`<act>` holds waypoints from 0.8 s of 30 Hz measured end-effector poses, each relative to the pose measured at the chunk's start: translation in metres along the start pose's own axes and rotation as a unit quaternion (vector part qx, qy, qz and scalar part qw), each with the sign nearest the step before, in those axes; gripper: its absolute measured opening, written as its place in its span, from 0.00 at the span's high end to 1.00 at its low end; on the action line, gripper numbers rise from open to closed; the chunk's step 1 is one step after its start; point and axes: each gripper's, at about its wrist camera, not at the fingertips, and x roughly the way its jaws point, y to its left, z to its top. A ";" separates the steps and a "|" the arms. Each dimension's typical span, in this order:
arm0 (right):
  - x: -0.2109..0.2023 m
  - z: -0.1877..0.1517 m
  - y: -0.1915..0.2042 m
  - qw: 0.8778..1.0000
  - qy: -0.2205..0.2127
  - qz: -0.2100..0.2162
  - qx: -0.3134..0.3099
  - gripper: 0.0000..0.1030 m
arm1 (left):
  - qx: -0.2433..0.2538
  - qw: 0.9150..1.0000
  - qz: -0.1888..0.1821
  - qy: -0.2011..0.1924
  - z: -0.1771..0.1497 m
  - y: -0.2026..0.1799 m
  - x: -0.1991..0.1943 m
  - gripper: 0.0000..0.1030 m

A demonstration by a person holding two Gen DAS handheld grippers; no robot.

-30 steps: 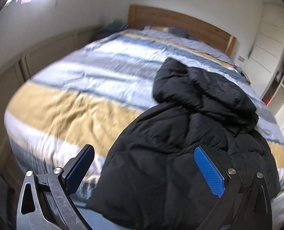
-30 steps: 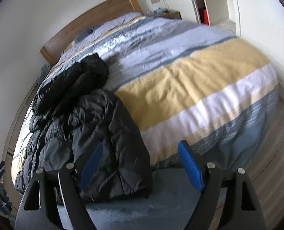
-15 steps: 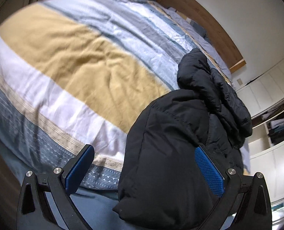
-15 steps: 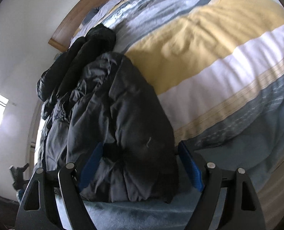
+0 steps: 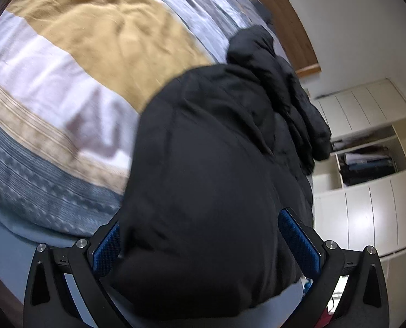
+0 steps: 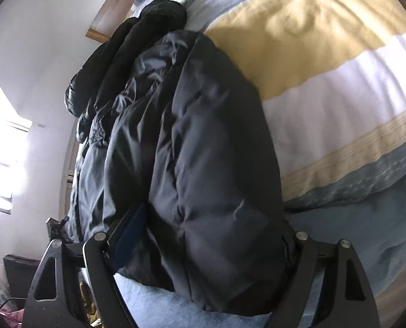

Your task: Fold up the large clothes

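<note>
With both wide apart | left gripper (image 5: 203,243), right gripper (image 6: 208,243) | straddle jacket (image 5: 211,180)

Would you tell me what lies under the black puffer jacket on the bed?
The black puffer jacket lies on the striped duvet, its hem overhanging the bed's foot edge. The duvet directly beneath it is covered, so anything else there cannot be seen.

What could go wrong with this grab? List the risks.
1. The jacket is puffy and slick, and its hem bulges between both tongs, left and right; a bite on the padding alone could slip.
2. The hem hangs over the edge of the bed; a missed grip could let it slide off.
3. Its upper part lies bunched, so a lift may drag wrinkles along.
</note>
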 end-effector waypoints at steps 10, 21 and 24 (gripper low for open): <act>-0.004 -0.009 0.000 0.999 -0.009 0.042 0.000 0.23 | -0.015 1.000 -0.010 -0.008 -0.005 -0.005 0.005 0.10; -0.005 -0.014 0.024 0.997 -0.014 0.064 -0.046 0.79 | -0.006 1.000 -0.020 -0.010 -0.011 -0.024 0.002 0.82; -0.012 -0.011 0.043 0.995 -0.022 0.066 -0.072 0.84 | 0.001 0.999 -0.034 -0.017 -0.008 -0.041 -0.003 0.87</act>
